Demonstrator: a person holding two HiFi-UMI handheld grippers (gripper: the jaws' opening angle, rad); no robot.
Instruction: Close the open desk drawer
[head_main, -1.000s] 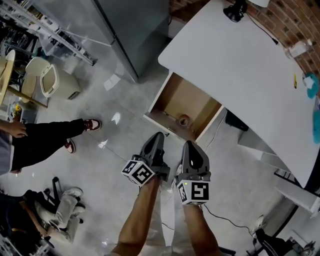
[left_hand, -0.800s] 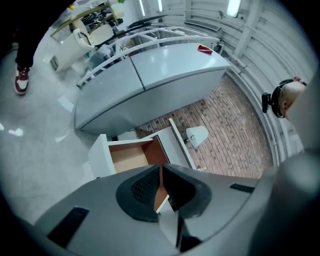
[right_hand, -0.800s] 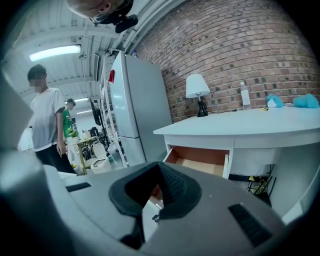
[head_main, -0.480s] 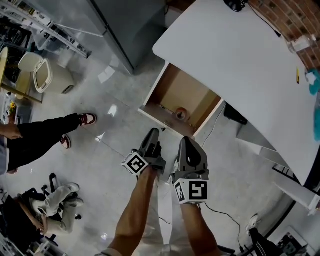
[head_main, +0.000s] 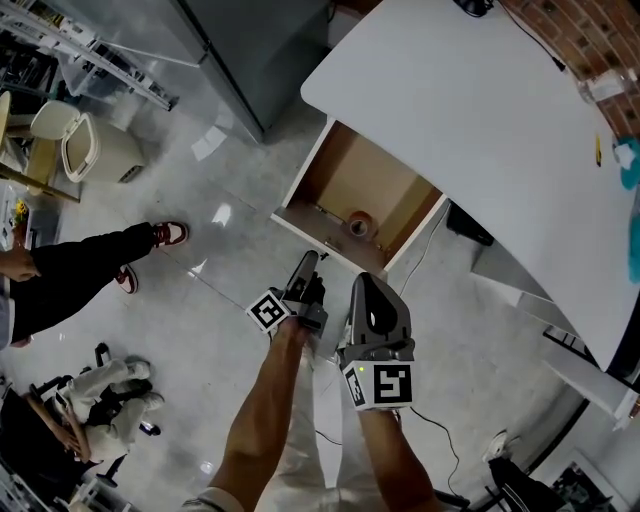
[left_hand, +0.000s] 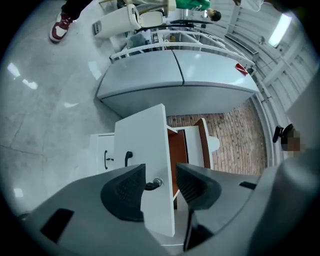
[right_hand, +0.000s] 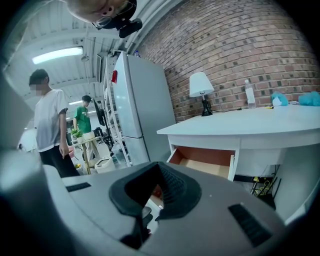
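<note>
The white desk (head_main: 480, 110) has its drawer (head_main: 345, 185) pulled out, wooden inside, with a roll of tape (head_main: 358, 222) in it. In the head view my left gripper (head_main: 308, 262) hangs just before the white drawer front (head_main: 318, 236). Its jaws have just been opening and stand open. In the left gripper view, the left gripper (left_hand: 157, 182) straddles the edge of the drawer front (left_hand: 145, 150) and a dark handle (left_hand: 150, 185), with the pads clear of both. My right gripper (head_main: 366, 282) is shut and empty beside the left. In the right gripper view, the drawer (right_hand: 210, 160) lies beyond the right gripper (right_hand: 159, 167).
A grey fridge (head_main: 260, 50) stands left of the desk. A person's leg with a red and white shoe (head_main: 168, 235) stretches over the floor at left, near a waste bin (head_main: 85, 145). A cable (head_main: 430, 250) runs under the desk. A lamp (right_hand: 201, 85) stands on the desktop.
My left gripper has sunk lower, rolled, and its jaws have opened. The right gripper has stayed in place. The drawer now shows slightly closer in the head view.
</note>
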